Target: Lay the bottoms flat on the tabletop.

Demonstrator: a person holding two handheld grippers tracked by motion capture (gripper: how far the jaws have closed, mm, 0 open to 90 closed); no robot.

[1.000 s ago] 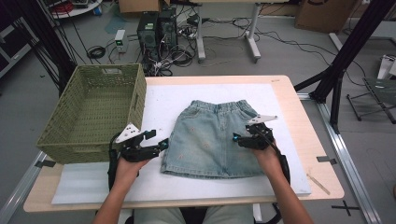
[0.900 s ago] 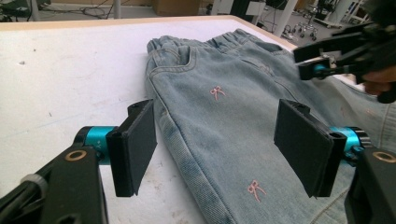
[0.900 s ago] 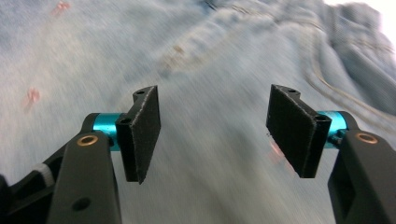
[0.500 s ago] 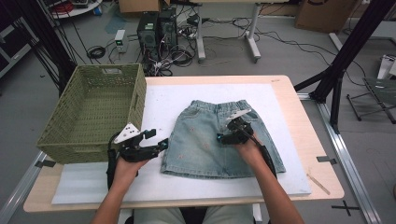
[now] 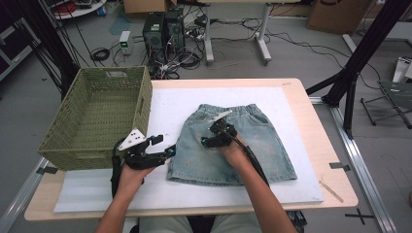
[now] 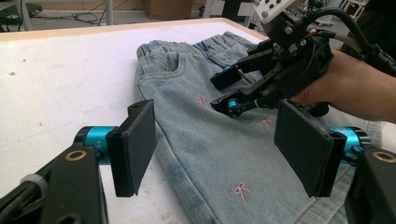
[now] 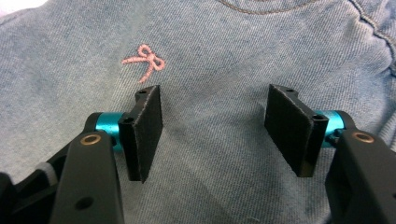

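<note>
Denim skirt (image 7: 224,51) lies flat beneath the right gripper's (image 7: 212,130) released fingers (image 7: 147,128), ungrasped.

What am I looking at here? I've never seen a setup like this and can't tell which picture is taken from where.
A person sits at a table with a handheld two-jaw gripper in each hand. The high view looks down from above. The other two pictures come from cameras riding on the grippers, looking along their black jaws. On a white mat lies a denim skirt; a woven basket stands at the left. The left gripper waits open at the skirt's edge. The right gripper, over the skirt's middle, has just been closing, with nothing between its jaws.
</note>
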